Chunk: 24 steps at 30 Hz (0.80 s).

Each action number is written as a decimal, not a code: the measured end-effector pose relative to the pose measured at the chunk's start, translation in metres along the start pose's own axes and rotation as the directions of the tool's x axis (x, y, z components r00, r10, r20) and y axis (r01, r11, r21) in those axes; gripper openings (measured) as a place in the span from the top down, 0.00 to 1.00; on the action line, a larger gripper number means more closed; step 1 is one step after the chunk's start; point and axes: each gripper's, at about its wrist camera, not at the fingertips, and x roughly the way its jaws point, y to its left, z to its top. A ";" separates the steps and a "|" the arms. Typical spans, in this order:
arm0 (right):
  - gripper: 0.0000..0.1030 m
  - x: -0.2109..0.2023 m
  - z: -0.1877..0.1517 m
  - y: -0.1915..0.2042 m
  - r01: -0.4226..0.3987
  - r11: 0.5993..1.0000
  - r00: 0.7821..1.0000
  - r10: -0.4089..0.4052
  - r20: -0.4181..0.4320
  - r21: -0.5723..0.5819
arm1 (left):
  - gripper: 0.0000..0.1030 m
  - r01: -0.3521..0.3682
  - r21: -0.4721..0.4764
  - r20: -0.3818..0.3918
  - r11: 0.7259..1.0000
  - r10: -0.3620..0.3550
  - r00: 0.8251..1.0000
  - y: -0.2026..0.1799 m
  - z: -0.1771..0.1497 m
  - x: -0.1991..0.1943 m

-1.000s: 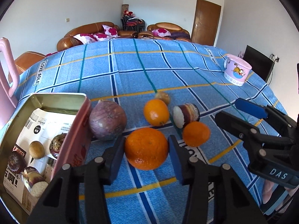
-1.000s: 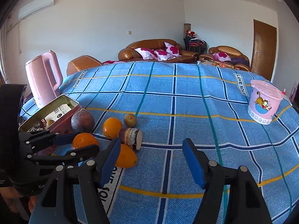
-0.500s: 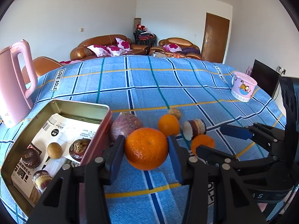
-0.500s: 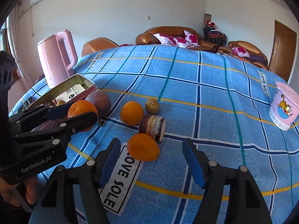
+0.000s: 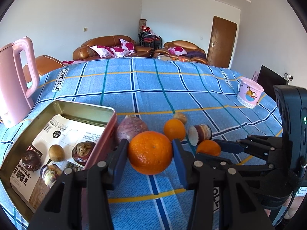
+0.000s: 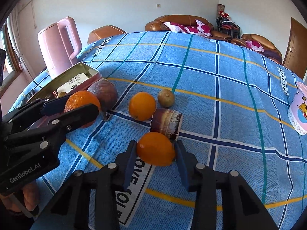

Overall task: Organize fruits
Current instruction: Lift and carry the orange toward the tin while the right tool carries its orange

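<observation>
While both grippers are working the same cluster, the big one to watch is the open tin (image 5: 107,113), sitting at ten o'clock from the left gripper (image 5: 149,153), with its long axis running from seven towards one o'clock in the left wrist view. That gripper is holding the large orange (image 5: 150,152) squarely between its blue pads, lifted just beside the tin's pink wall, so it looks to be the nearer hand for a drop-in, with the rim still to be cleared. Over on the right wrist view, the right gripper (image 6: 155,154) has just been closing, and its pads are now pressing on both flanks of the smaller oval orange (image 6: 155,148), which is still resting on the blue checked cloth (image 6: 211,76) right at twelve o'clock, touching the cut brown chunk (image 6: 166,121) behind it. Counting, from largest down: one tin, one purple-brown round fruit (image 6: 104,94) against the tin's wall, three oranges in all, the third orange (image 6: 142,106) lying free at eleven o'clock, one cut chunk, one little brown-green fruit (image 6: 166,98) farthest back. Inside the tin I'm making out four small pieces, though they're hard to name.
</observation>
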 end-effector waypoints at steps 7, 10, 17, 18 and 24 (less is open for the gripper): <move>0.61 -0.008 -0.001 -0.001 -0.014 1.000 0.999 0.014 0.045 0.013 | 0.53 -0.005 0.009 0.025 1.000 0.005 1.000 -0.002 0.000 -0.005; 0.61 -0.012 -0.001 0.000 -0.006 1.000 0.998 0.006 0.066 0.007 | 0.54 -0.006 0.013 0.036 1.000 0.006 0.999 -0.003 0.000 -0.006; 0.61 -0.022 -0.002 0.005 0.009 1.000 0.992 -0.006 0.127 -0.023 | 0.53 -0.014 0.011 0.061 1.000 0.013 0.998 -0.002 -0.001 -0.011; 0.60 -0.024 -0.002 0.007 0.014 0.999 0.990 -0.010 0.138 -0.029 | 0.53 -0.014 0.012 0.065 1.000 0.013 0.998 -0.002 -0.001 -0.012; 0.60 -0.035 -0.005 0.014 0.035 0.997 0.980 -0.022 0.198 -0.062 | 0.54 -0.020 0.014 0.086 1.000 0.019 0.996 -0.003 -0.001 -0.015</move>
